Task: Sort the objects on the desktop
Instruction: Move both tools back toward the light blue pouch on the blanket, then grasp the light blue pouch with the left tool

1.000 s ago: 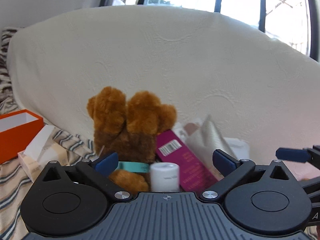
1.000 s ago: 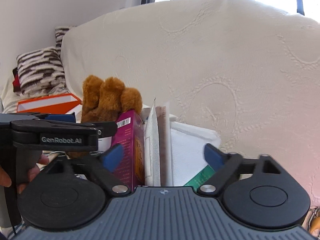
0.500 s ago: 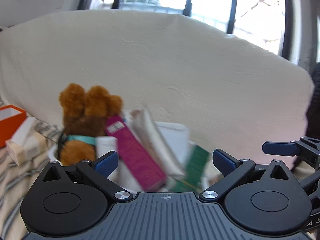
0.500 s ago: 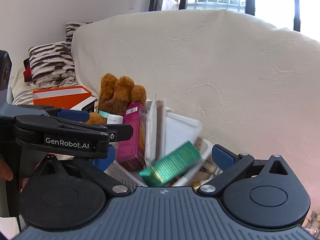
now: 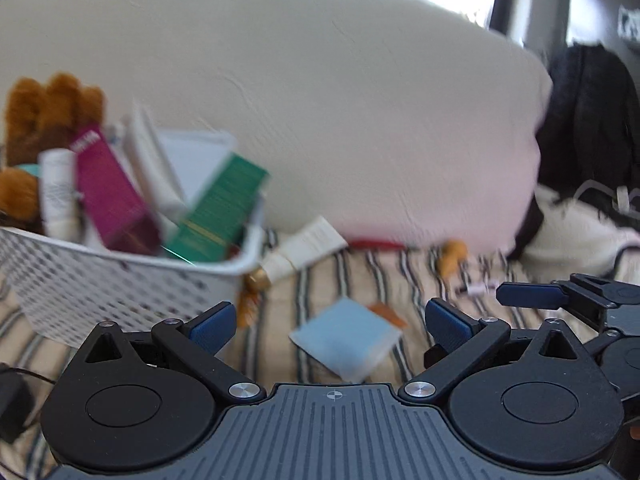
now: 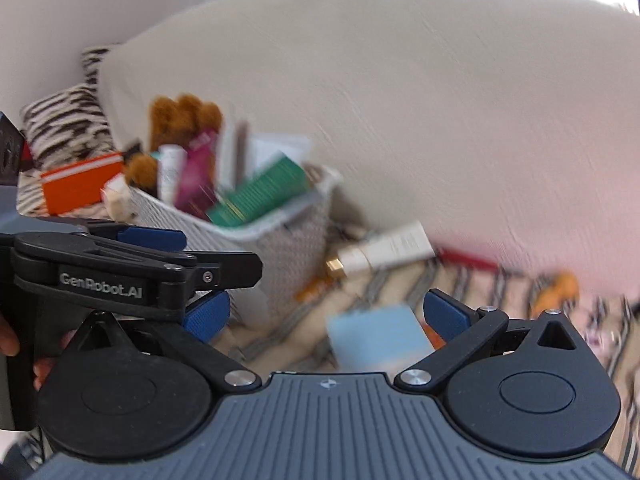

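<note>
A white mesh basket (image 5: 120,280) (image 6: 288,240) on the striped cover holds a brown teddy bear (image 5: 44,112) (image 6: 180,120), a magenta box (image 5: 108,192), a green box (image 5: 218,208) (image 6: 260,196), a white tube and flat packs. A cream tube with a gold cap (image 5: 300,248) (image 6: 384,252) lies beside the basket. A light blue packet (image 5: 344,340) (image 6: 376,340) lies in front of both grippers. My left gripper (image 5: 328,324) is open and empty. My right gripper (image 6: 324,316) is open and empty, to the right of the left one.
A large cream cushion (image 5: 320,100) stands behind the basket. An orange box (image 6: 80,184) and a striped pillow (image 6: 64,120) lie at the left. A black backpack (image 5: 592,120) sits at the far right. Small orange items (image 5: 452,256) lie on the cover.
Both grippers have pulled back and swung right. The basket now sits further left, and the cream tube and blue packet have come into view. The green box lies in the basket.
</note>
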The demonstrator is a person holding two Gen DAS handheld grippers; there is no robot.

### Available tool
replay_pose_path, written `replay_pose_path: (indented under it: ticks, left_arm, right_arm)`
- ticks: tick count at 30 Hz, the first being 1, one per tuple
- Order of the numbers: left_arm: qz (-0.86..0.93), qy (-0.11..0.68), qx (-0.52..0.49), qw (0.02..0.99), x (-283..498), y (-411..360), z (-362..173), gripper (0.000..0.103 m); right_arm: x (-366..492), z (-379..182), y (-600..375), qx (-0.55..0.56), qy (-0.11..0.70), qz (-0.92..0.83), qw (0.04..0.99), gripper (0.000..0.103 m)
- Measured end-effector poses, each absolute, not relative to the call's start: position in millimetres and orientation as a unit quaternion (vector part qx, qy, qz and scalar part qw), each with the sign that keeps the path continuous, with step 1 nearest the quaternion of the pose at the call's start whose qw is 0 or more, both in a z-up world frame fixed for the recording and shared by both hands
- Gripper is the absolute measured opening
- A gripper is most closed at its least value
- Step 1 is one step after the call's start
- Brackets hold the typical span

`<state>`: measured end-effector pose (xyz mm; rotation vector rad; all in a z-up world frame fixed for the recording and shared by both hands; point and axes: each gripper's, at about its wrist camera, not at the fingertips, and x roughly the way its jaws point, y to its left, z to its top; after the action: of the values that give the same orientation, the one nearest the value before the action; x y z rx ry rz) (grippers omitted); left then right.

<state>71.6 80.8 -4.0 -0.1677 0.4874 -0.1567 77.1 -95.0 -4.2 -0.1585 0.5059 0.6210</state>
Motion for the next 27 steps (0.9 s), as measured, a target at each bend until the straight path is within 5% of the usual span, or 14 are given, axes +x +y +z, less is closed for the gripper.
replay_pose_path:
  ticks: [10,19,27]
  left_arm:
    - [-0.078,0.294,-0.055,0.951,140,51,-61,0.103]
    - [-0.070,0.323,-0.022,0.943,195,42,-93,0.097]
    - [-0.080,0.361,-0.041,0.928,224,50,-117,0.096]
  right_arm:
    - [134,-74,-125,-0.004,0.318,0.269,0.909,0.100]
    - [174,-107,-119,0.042,0.363,0.298,0.882,0.077]
    - [195,-128,-112,0.068,0.379,0.298,0.874,0.078]
